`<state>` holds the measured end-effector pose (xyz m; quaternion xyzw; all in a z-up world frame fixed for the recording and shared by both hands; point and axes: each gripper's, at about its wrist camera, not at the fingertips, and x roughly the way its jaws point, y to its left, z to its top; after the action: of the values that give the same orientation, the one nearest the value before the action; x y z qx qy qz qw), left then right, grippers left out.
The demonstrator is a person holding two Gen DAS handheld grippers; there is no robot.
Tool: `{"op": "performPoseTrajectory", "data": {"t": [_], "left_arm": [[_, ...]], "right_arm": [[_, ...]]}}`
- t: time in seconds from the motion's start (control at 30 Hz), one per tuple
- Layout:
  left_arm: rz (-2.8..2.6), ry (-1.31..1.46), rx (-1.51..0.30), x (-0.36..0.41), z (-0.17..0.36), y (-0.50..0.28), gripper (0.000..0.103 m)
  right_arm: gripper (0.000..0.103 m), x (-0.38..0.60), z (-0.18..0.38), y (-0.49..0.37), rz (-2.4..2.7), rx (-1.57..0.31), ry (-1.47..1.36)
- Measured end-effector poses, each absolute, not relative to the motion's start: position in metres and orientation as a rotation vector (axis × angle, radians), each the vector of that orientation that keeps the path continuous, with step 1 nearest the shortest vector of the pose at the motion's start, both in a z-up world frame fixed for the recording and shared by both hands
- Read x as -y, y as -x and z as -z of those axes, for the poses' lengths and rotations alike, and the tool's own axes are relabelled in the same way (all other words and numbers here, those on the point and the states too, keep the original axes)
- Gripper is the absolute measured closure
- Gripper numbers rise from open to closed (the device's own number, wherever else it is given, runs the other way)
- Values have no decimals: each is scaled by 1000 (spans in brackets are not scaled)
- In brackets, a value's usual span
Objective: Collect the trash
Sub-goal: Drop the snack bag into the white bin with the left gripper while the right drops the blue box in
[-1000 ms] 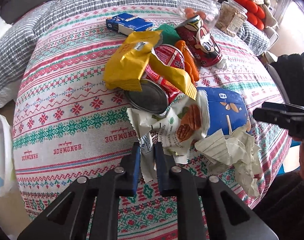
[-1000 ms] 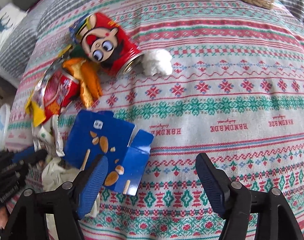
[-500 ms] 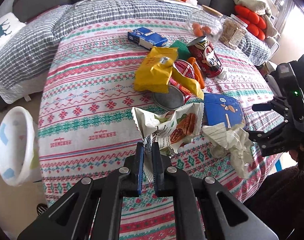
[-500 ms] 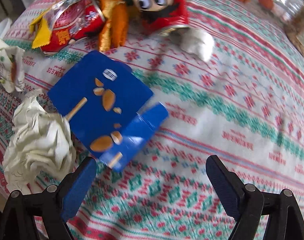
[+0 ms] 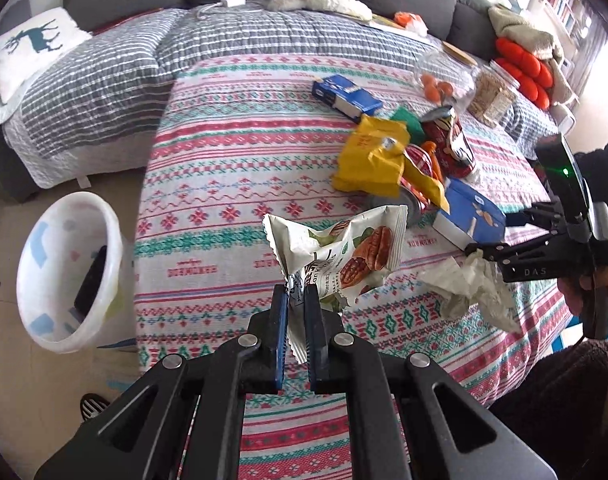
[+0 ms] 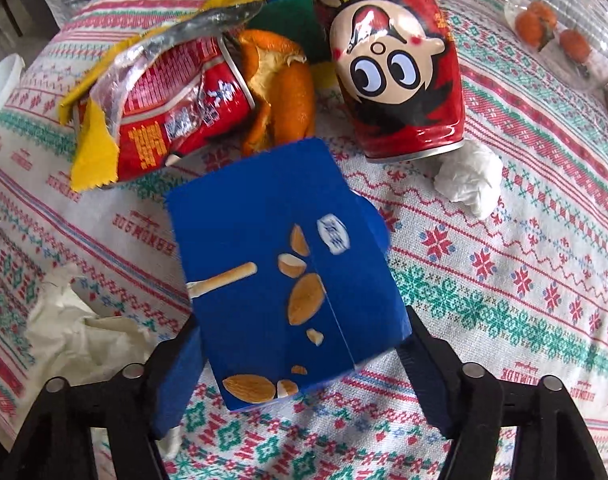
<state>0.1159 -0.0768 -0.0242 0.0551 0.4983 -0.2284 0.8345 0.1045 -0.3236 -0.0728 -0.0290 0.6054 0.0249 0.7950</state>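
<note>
Between your left gripper [image 5: 295,312] jaws sits the bottom edge of the nut wrapper [image 5: 339,252], which rises ahead of them above the tablecloth [image 5: 224,200]. The bin [image 5: 70,268] stands on the floor far left of those jaws. The crumpled tissue [image 5: 467,284] lies to their right. Between your right gripper [image 6: 300,364] jaws lies the snack box [image 6: 280,268]. Ahead-left of it lie the torn packet [image 6: 164,112] and peel [image 6: 284,92]; ahead-right, the cartoon can [image 6: 395,60] lies on its side, the tissue wad [image 6: 469,182] touching its near rim.
</note>
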Motion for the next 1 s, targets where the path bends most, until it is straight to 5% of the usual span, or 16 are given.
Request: {"op": "performPoseTrajectory", "data": {"t": [0.53, 1.0], "left_arm": [[201, 34, -996, -32, 10, -148, 95], [-49, 73, -955, -133, 42, -173, 94]], "right_arm": [[28, 321, -12, -82, -61, -1038, -159], [28, 222, -16, -135, -210, -981, -145]]}}
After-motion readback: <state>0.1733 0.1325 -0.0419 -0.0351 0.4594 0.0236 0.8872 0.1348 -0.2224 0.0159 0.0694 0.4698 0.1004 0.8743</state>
